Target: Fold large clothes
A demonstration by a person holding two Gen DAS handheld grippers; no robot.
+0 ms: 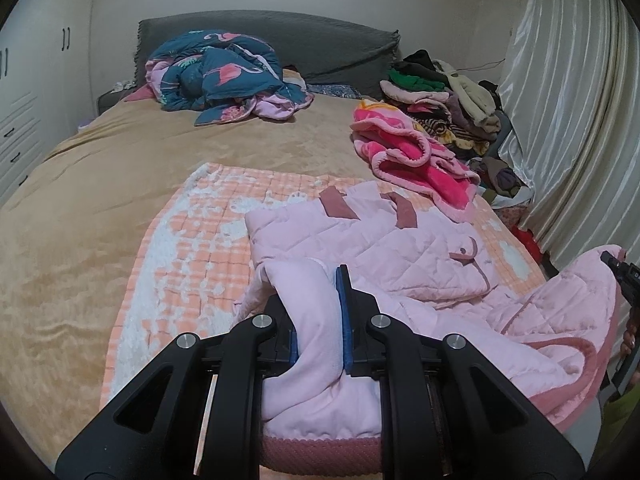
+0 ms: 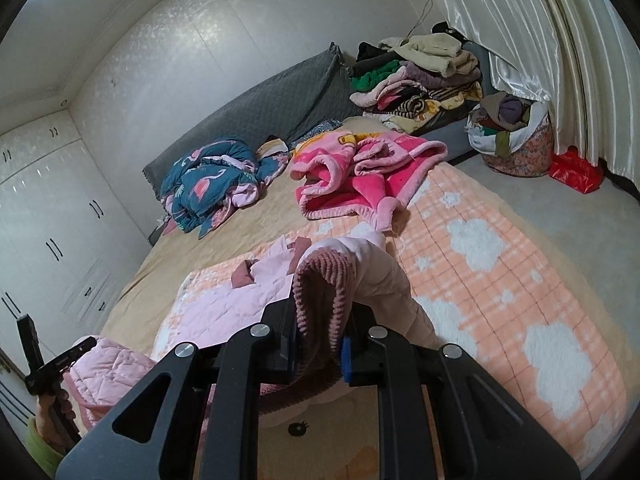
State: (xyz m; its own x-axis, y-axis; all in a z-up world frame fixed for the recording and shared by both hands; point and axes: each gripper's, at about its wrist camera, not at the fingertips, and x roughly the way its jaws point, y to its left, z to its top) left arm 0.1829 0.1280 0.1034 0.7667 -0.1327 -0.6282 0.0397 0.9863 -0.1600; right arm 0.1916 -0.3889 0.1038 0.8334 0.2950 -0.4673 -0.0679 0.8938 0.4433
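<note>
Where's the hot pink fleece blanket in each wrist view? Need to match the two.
Left wrist: hot pink fleece blanket lies right of centre on the bed, beyond the light pink quilted garment.
Right wrist: the blanket sits at upper centre, beyond the garment.
Shared landmark: blue flamingo-print quilt bunched by the grey headboard, left of the blanket in both.

- Tan bedspread [image 1: 100, 184]: wide bare stretch on the wardrobe side, nothing lying on it; open passage.
- Checked orange blanket [image 2: 500, 280]: bare along the curtain-side edge.
- Pink quilted jacket [image 1: 360, 248] covers the blanket's middle, ahead of both grippers.
- Bright pink fleece blanket [image 1: 408, 152] heaped just beyond the jacket.
- Blue flamingo quilt [image 1: 224, 76] bunched by the headboard.
- Pile of folded clothes [image 2: 420, 76] fills the far corner; curtain [image 1: 568, 120] closes that side.
</note>
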